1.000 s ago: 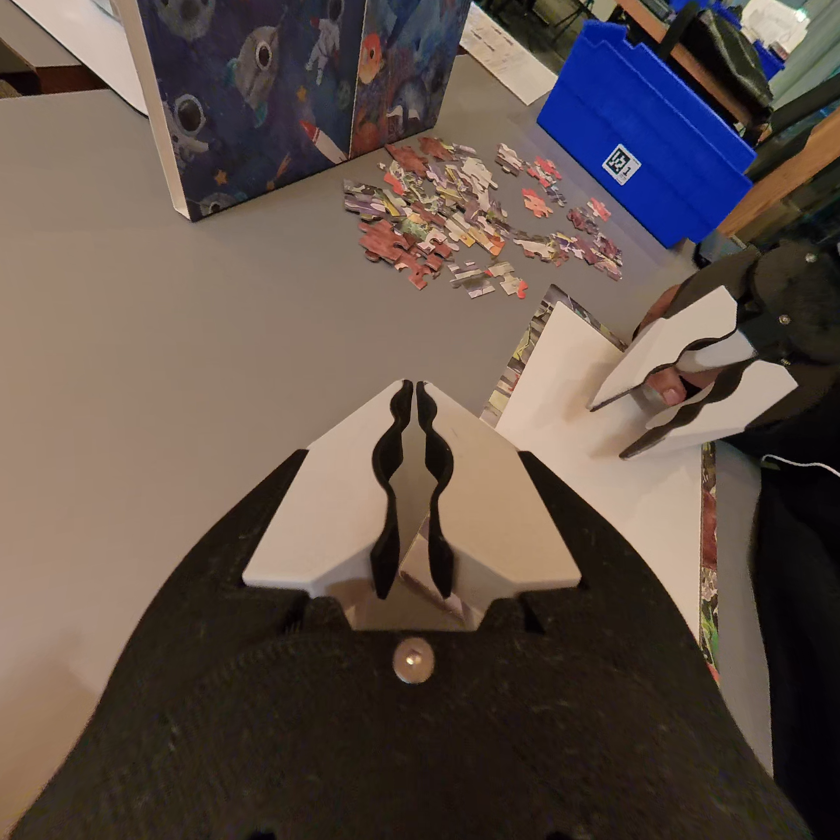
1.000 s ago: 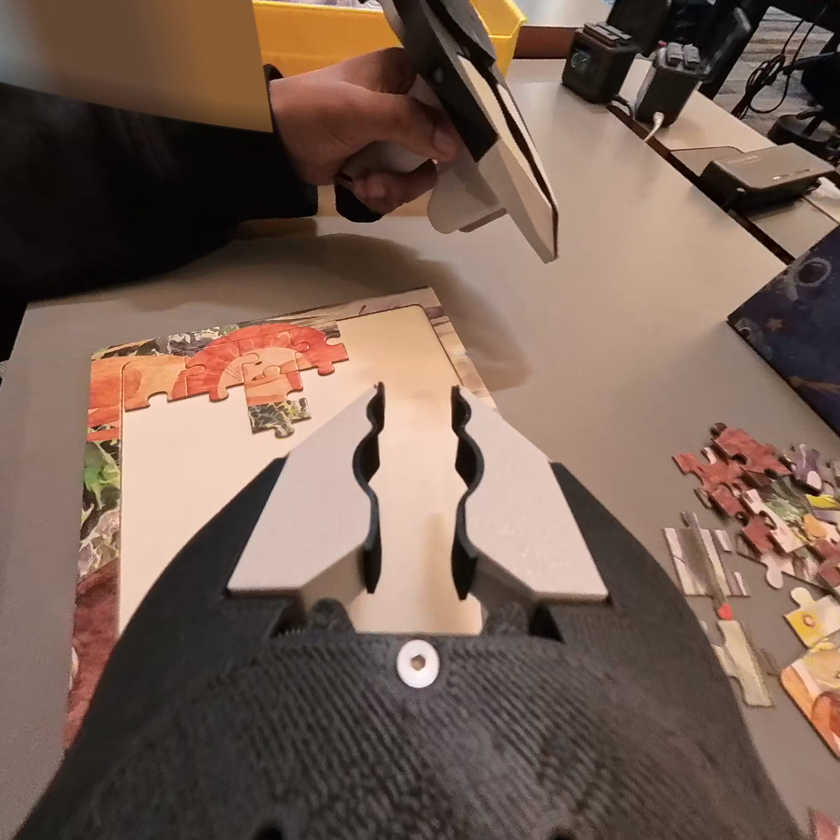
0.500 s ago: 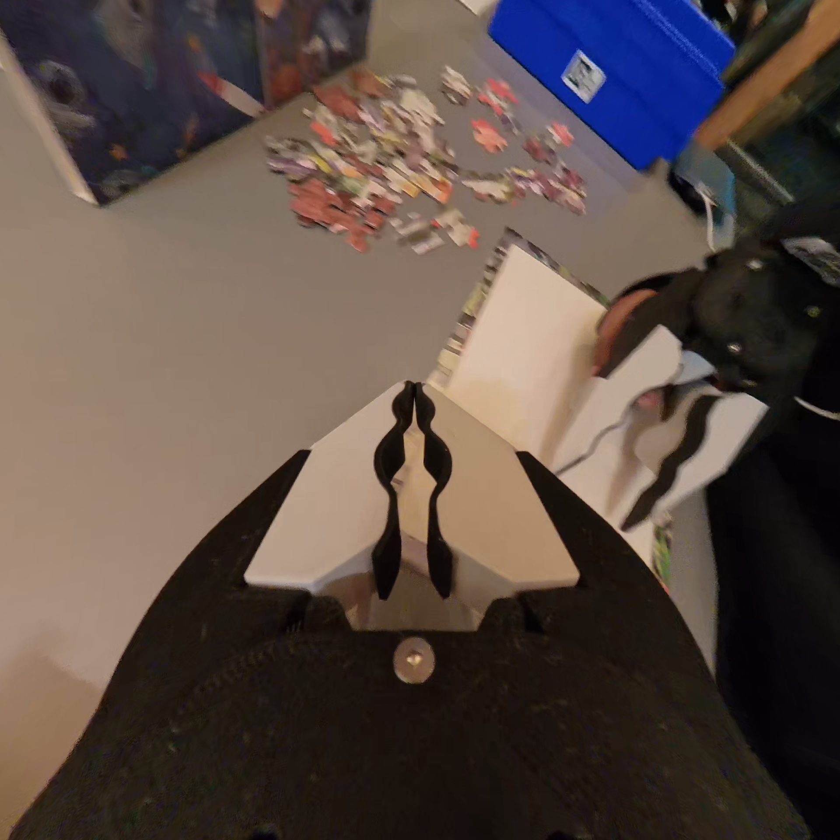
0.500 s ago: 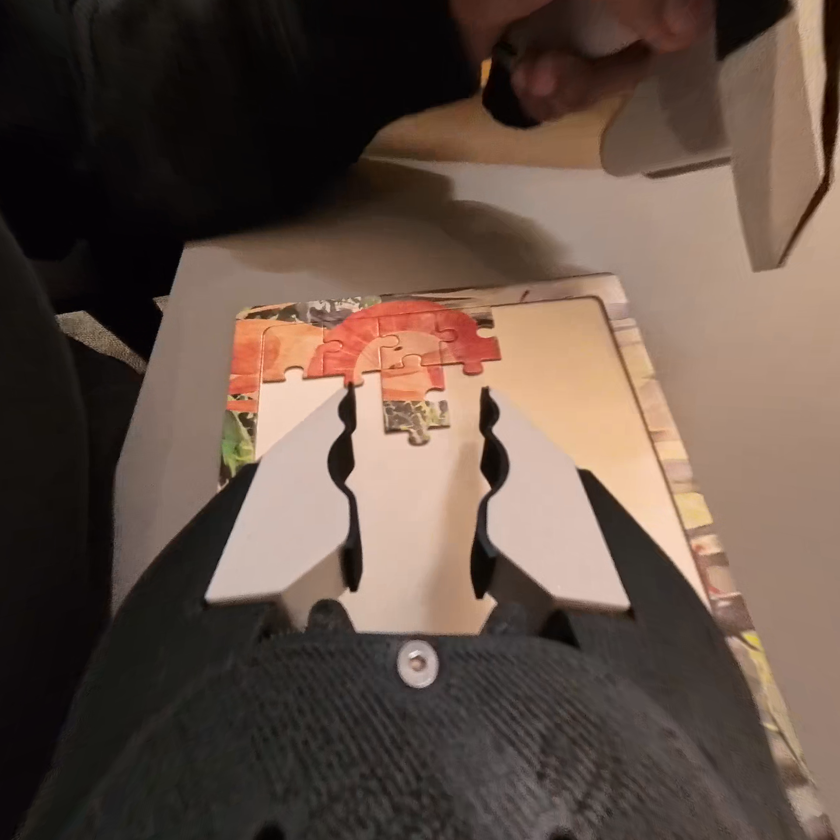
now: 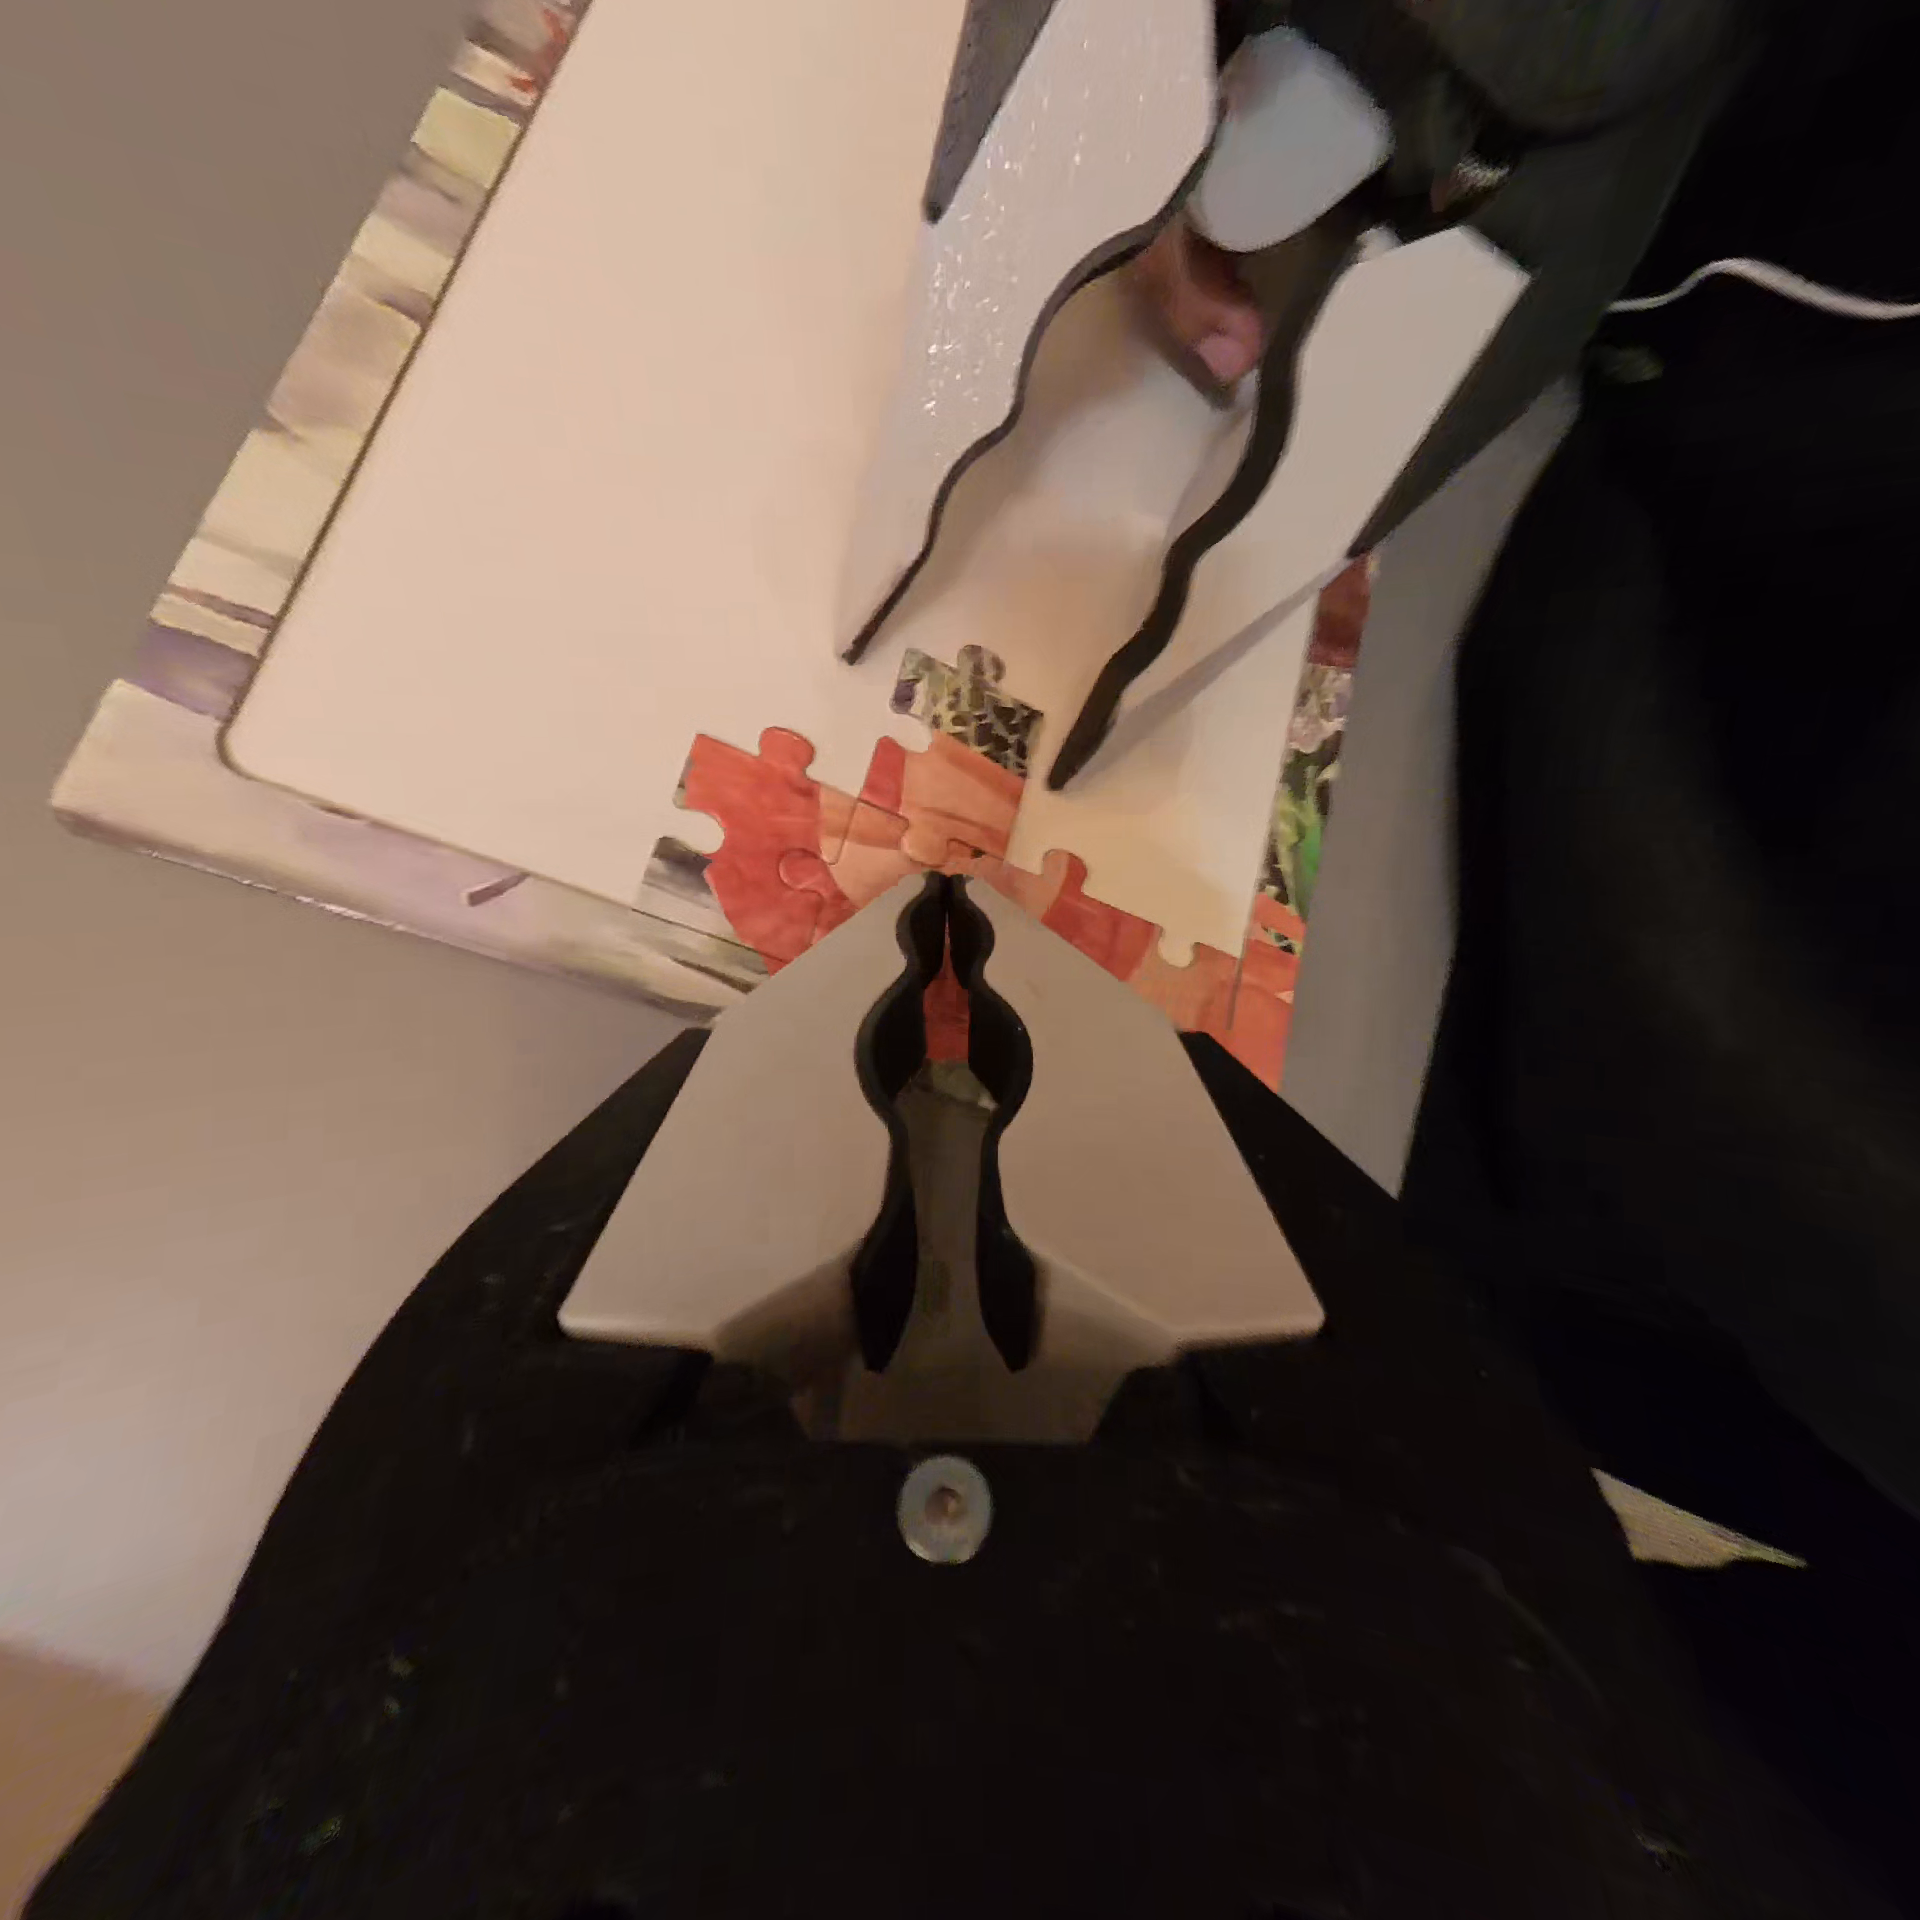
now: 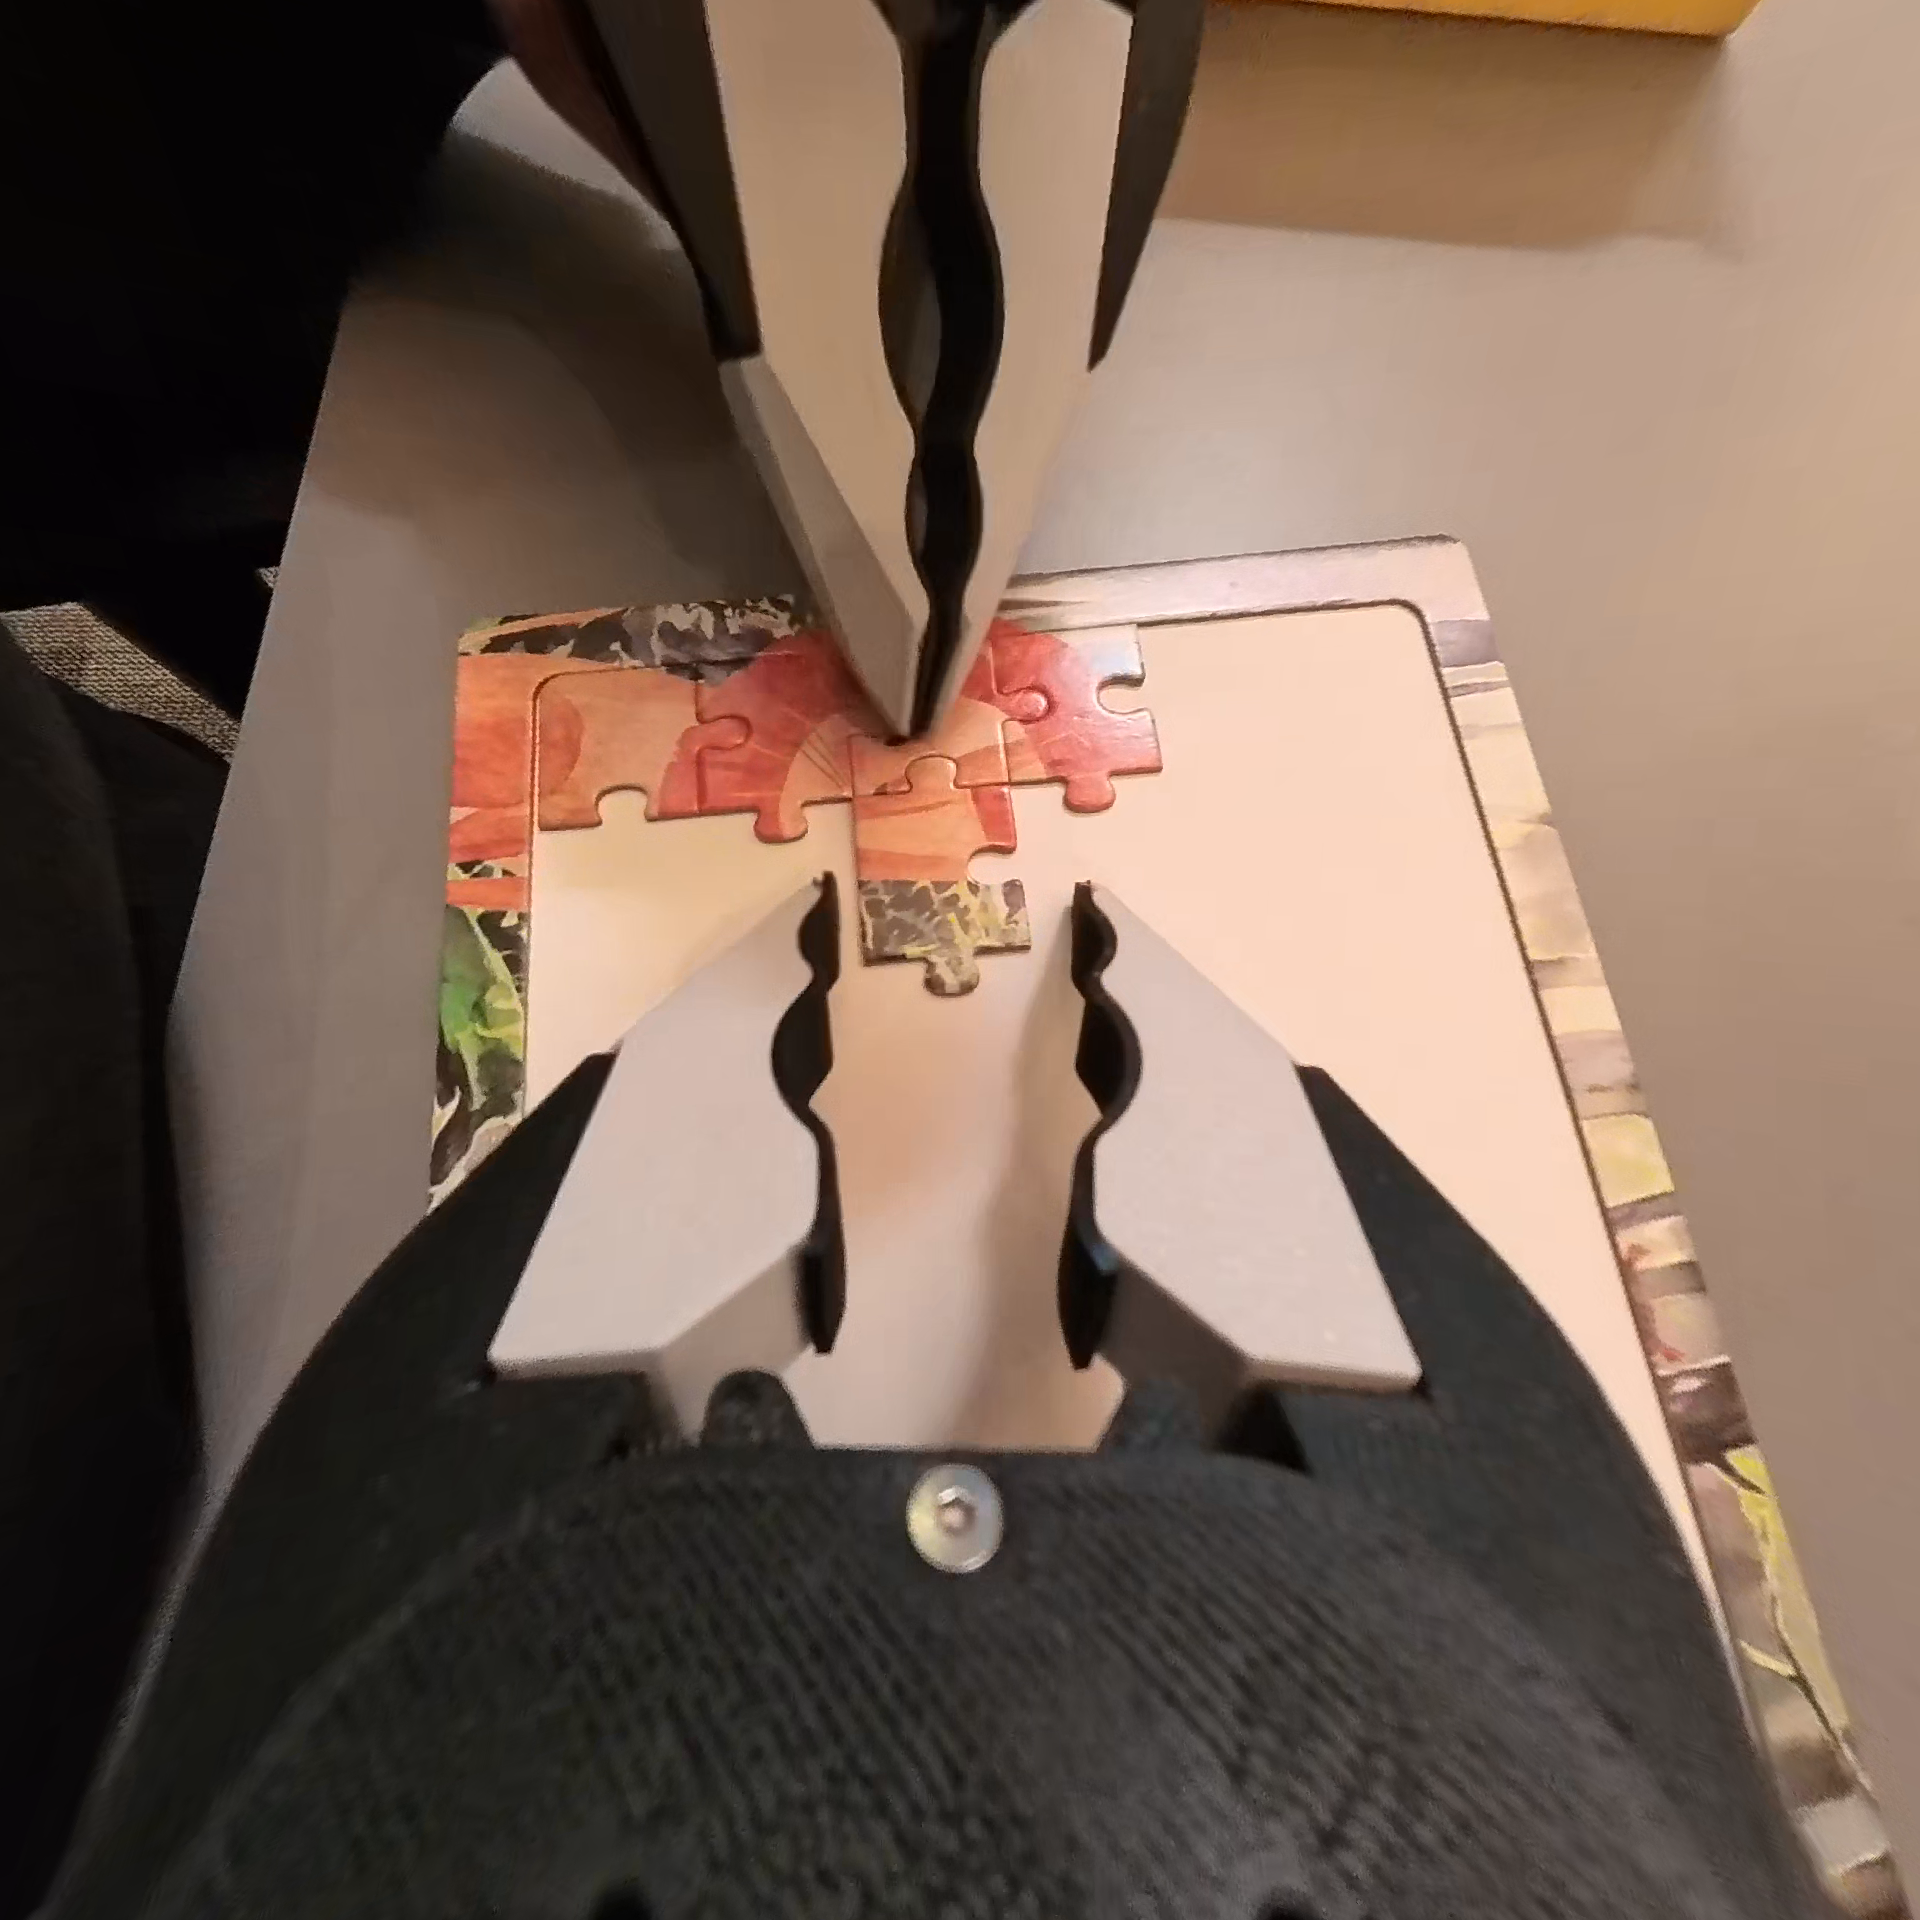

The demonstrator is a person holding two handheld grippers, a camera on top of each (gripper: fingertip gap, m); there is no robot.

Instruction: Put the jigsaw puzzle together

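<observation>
The puzzle tray (image 6: 1299, 935) has a printed border and a bare white inside; it also shows in the left wrist view (image 5: 623, 468). A row of joined orange-red pieces (image 6: 727, 748) (image 5: 769, 831) lies along one edge. A dark green-grey piece (image 6: 935, 920) (image 5: 971, 707) lies against that row. My left gripper (image 5: 945, 883) is shut, its tips down on the orange pieces; it also shows in the right wrist view (image 6: 920, 727). My right gripper (image 6: 953, 891) is open and empty, its tips on either side of the dark piece; it also shows in the left wrist view (image 5: 956, 717).
The tray lies on a grey table (image 6: 1558, 364) near its edge. A yellow bin's edge (image 6: 1558, 10) shows at the far side. A hand (image 5: 1205, 301) holds the right gripper, and a dark sleeve (image 5: 1714, 831) fills the right of the left wrist view. My two grippers' fingertips are within a few centimetres of each other.
My left gripper swung from over the table down onto the tray's joined pieces, still shut. My right gripper moved forward to the dark piece and opened wider.
</observation>
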